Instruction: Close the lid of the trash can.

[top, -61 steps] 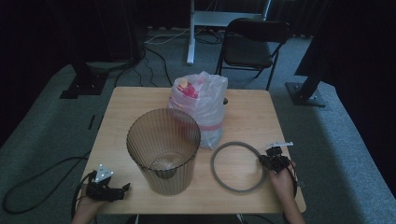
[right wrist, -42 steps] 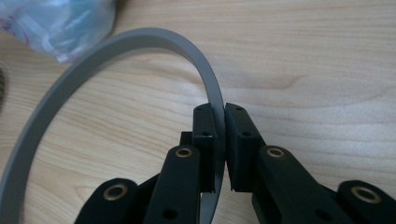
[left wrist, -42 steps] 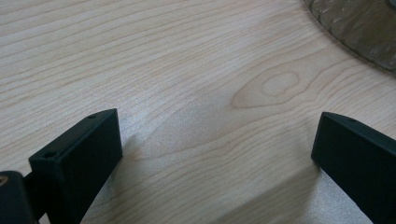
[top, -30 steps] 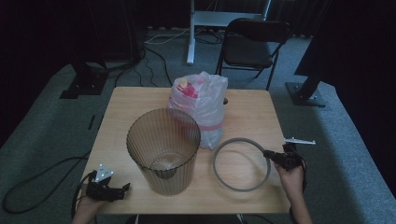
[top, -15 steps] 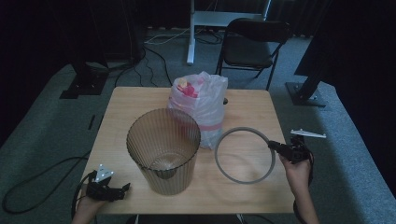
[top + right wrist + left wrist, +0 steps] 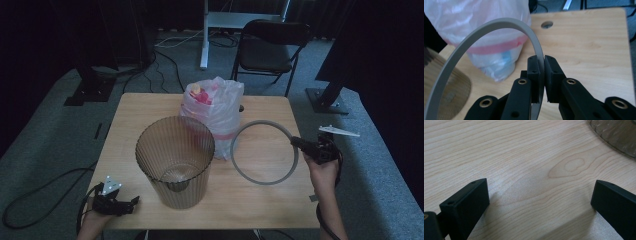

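At the near left corner of the worktop (image 6: 150,107), the left gripper (image 6: 127,204) rested low, its fingers (image 6: 466,202) wide apart with bare wood between them. In the left gripper view both fingers were cut off by the frame, and a sliver of the ribbed bin (image 6: 616,135) showed at the top right corner. In the high view that translucent bin (image 6: 175,160) stood left of centre; something lay at its bottom, too dim to make out. Behind it and to its right sat a tied plastic bag (image 6: 215,112) with a pink band; its contents were blurred through the film apart from pink and yellow at the top.

Right of the bag, the grey ring (image 6: 265,151) hung tilted. The right gripper (image 6: 296,142) held it at its right edge. In the right gripper view the fingers (image 6: 534,72) were clamped on the ring's band (image 6: 499,23), which passed between them and arched up and leftward; its lower part was hidden behind the gripper.
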{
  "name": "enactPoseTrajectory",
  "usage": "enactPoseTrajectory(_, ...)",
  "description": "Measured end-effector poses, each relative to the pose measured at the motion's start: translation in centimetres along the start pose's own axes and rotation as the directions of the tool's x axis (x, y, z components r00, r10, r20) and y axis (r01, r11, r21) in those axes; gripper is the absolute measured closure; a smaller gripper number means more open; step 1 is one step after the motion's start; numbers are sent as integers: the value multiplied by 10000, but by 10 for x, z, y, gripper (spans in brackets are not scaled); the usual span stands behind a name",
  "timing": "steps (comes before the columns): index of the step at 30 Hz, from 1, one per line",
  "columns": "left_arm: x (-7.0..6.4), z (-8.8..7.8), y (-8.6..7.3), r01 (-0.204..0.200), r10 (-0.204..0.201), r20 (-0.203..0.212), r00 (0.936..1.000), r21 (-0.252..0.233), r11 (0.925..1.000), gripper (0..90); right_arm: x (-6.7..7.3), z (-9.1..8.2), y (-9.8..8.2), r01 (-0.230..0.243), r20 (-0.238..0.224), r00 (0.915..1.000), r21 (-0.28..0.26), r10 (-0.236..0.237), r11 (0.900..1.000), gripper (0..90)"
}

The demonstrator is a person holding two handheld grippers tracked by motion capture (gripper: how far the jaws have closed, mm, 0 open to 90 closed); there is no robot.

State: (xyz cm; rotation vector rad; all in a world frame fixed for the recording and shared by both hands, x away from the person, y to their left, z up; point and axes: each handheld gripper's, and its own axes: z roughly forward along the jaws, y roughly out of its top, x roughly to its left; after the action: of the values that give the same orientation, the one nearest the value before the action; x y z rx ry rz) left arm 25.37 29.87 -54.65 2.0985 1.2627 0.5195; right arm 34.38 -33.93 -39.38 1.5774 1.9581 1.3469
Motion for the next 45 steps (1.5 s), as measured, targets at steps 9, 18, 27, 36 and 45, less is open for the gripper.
enactPoseTrajectory(9,0,0,0,2,-2,3,10000,-4,10000,18,8,-19,32,171,-118,9998,-936,-183,9955,837)
enactPoseTrajectory(18,0,0,0,5,-5,-7,10000,-4,10000,18,29,-34,68,529,-482,9969,-1638,-616,9851,837)
enactPoseTrajectory(27,0,0,0,-8,8,19,10000,-5,10000,18,55,-30,93,720,-1023,9903,-1977,-936,9776,837)
enactPoseTrajectory(36,0,0,0,-27,27,-4,10000,-2,10000,18,85,-14,111,896,-1807,9752,-2062,-1279,9744,837)
enactPoseTrajectory(45,0,0,0,-40,40,8,10000,-2,10000,18,133,21,127,1743,-2347,9495,-1576,-2084,9720,837)
